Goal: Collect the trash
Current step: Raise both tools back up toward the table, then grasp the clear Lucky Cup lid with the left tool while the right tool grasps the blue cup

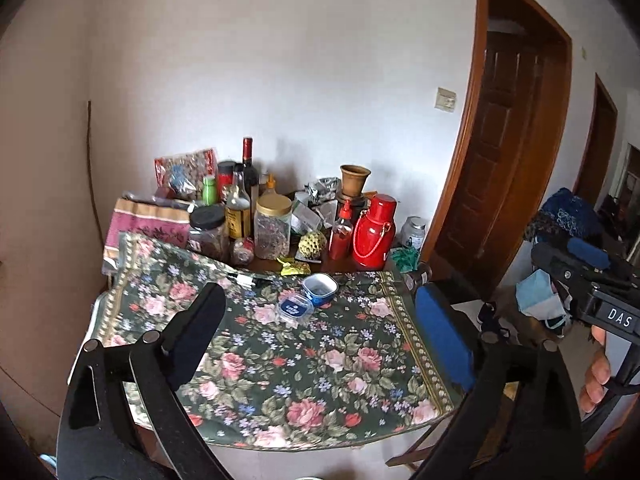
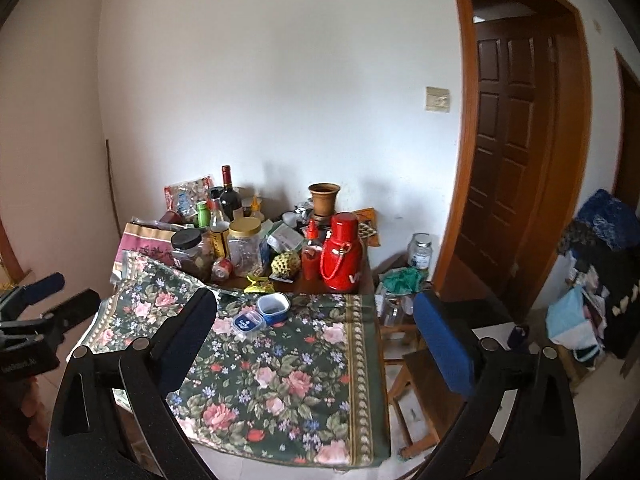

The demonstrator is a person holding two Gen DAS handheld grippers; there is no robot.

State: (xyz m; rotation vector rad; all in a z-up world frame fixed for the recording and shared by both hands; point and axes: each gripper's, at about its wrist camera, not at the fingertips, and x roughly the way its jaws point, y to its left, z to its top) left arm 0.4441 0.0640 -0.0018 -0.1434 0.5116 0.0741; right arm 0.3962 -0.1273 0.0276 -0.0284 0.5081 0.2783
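A table under a dark floral cloth (image 1: 280,360) (image 2: 280,368) lies ahead of both grippers. On the cloth sit a small clear box with a blue lid (image 1: 295,309) (image 2: 247,323) and a blue square cup (image 1: 320,288) (image 2: 274,308). A crumpled yellow wrapper (image 1: 295,268) (image 2: 260,284) lies just behind them on bare wood. My left gripper (image 1: 319,289) is open and empty, short of the table's near edge. My right gripper (image 2: 315,295) is also open and empty, further right. Each gripper shows at the edge of the other's view.
Jars, bottles, a red flask (image 1: 374,232) (image 2: 340,258), a clay pot (image 2: 324,198) and a custard apple (image 2: 285,265) crowd the table's back. A crumpled green bag (image 2: 402,280) and jars sit on a low stool at right. A wooden chair (image 2: 420,392) and a door (image 2: 508,160) stand beyond.
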